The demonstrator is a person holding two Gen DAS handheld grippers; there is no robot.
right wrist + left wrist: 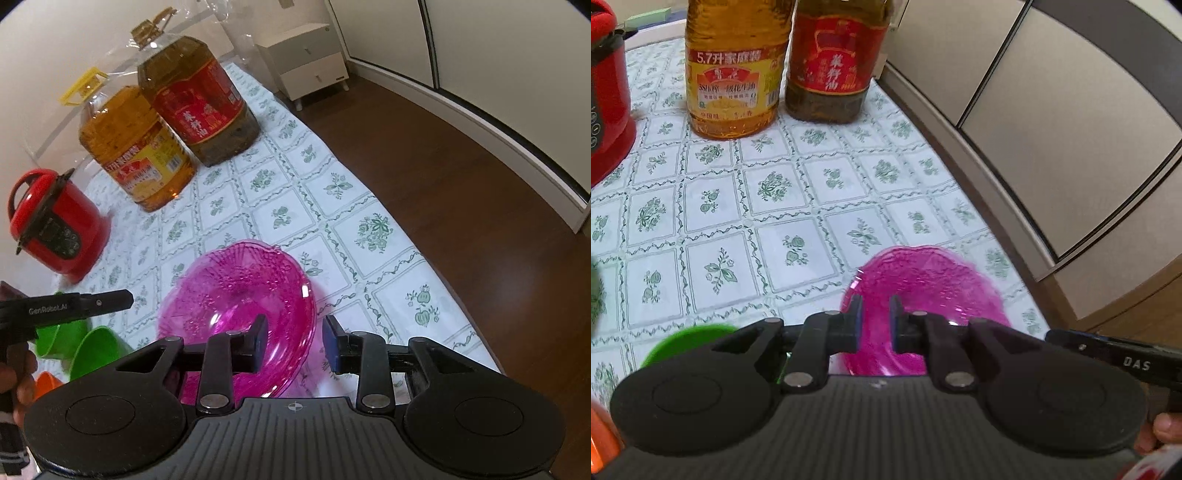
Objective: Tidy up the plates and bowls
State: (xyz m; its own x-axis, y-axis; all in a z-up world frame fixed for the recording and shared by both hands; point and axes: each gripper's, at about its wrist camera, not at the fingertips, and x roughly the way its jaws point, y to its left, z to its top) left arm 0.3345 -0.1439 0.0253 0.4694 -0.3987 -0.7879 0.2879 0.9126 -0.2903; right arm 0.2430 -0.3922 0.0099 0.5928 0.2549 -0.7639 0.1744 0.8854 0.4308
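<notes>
Left wrist view — the left gripper (874, 320) is seen with jaws nearly closed, nothing held, above the translucent magenta plastic bowl (923, 291) on the green-patterned white tablecloth (746, 206); a green plastic bowl (685, 341) lies at its left.

Right wrist view — the right gripper (293, 345) is seen with jaws partly open, straddling the magenta bowl's near rim ungripped; two large oil bottles (166, 136) and a red cooker (59, 229) stand behind.

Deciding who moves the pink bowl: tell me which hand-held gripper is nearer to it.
Right. The right hand-held gripper straddles the rim of the pink bowl; the left hand-held gripper sits off its left side, apart.
</notes>
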